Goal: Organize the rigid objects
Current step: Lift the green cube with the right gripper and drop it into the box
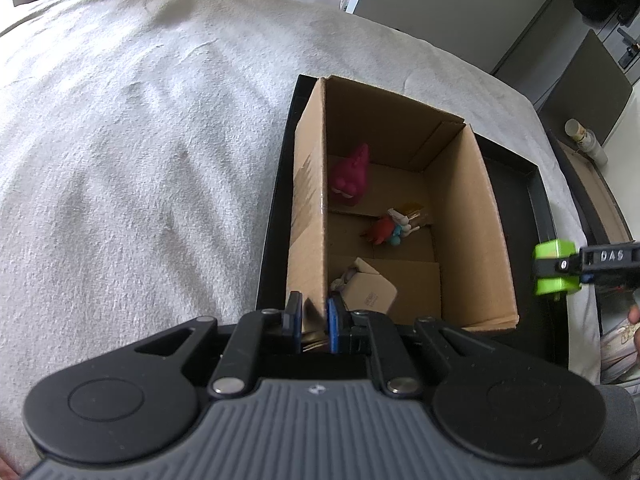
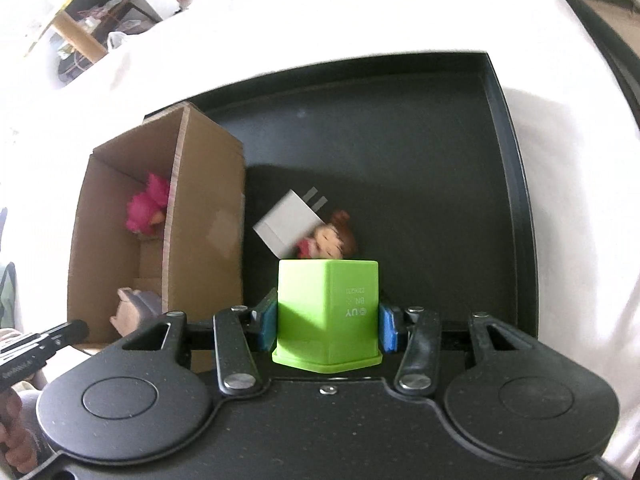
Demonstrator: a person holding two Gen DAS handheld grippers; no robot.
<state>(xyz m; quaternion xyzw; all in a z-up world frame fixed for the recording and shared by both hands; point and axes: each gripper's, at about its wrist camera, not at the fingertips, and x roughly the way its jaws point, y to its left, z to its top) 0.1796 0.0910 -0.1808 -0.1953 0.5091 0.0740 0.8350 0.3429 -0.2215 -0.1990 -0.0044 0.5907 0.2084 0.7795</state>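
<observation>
**Green block in my right grip, left clamped on the box wall**

My right gripper (image 2: 328,322) has the green block (image 2: 329,312) squeezed between its blue pads (image 2: 267,322), jaws spread only as wide as the block, hovering over the black tray (image 2: 400,140). Below it on the tray floor lie a white charger (image 2: 286,222) and a little brown-haired figurine (image 2: 330,240), touching each other. My left gripper (image 1: 314,320) is nearly closed, jaws pinching the near-left wall of the cardboard box (image 1: 310,184), one pad inside, one outside. The box stands in the tray's left part. Inside it I see a pink figure (image 1: 351,178) at the far end, a red toy cluster (image 1: 390,230) mid-floor, and a small carton (image 1: 370,290) nearest me.
</observation>
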